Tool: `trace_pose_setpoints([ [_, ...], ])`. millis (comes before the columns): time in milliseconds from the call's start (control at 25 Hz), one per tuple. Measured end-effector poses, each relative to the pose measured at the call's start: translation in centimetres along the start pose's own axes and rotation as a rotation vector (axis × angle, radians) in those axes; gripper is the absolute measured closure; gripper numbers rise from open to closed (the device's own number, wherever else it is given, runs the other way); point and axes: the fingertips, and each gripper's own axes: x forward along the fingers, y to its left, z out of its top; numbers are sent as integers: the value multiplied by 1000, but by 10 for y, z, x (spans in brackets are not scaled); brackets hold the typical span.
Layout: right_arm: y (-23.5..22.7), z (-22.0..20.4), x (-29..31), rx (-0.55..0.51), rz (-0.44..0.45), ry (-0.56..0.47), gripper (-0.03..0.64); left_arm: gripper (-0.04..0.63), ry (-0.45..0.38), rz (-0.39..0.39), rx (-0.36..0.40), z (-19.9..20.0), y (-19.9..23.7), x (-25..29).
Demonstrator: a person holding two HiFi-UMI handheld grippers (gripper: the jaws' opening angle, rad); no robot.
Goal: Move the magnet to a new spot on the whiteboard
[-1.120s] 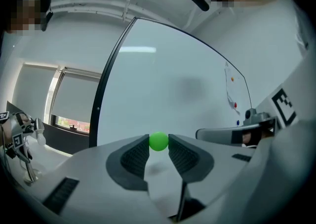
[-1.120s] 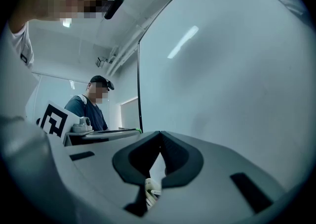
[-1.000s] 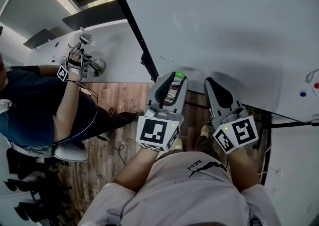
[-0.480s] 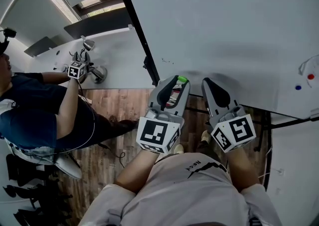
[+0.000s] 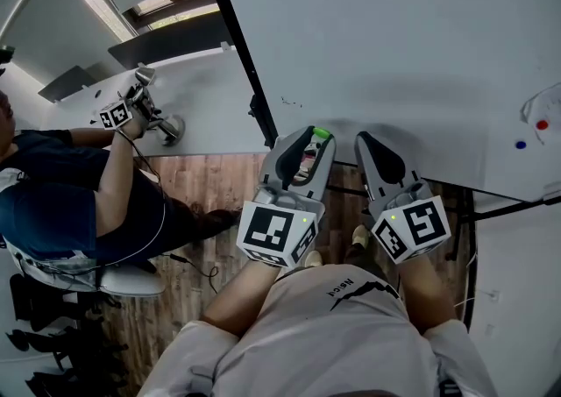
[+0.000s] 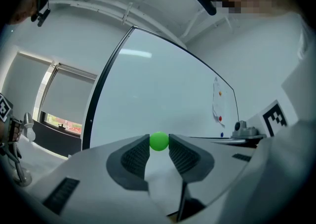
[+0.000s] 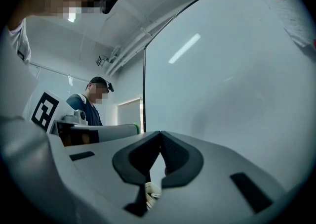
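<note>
Small round green magnet (image 6: 159, 141) pinched between tips of left gripper (image 6: 159, 143), jaws nearly together on it. Magnet off board, held near lower part of large white black-framed whiteboard (image 5: 394, 36). Right gripper (image 7: 159, 136) closed, empty. Pickup done; placing at new spot left.

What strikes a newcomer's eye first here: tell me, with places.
The bright green magnet stands out, pinched at the jaw tips of the left gripper in front of the big whiteboard. Beside it, the right gripper is shut and empty. Far right on the board sit a red dot and a blue dot, likely magnets.
</note>
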Motion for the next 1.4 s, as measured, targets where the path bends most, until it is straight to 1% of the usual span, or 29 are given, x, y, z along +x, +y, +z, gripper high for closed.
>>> trace_pose_setpoints([
  [640, -2, -2, -9, -12, -33, 6, 604, 471, -4, -24, 8, 0, -9, 0],
  [1400, -11, 2, -42, -29, -141, -5, 604, 472, 1, -132, 6, -5, -41, 1],
])
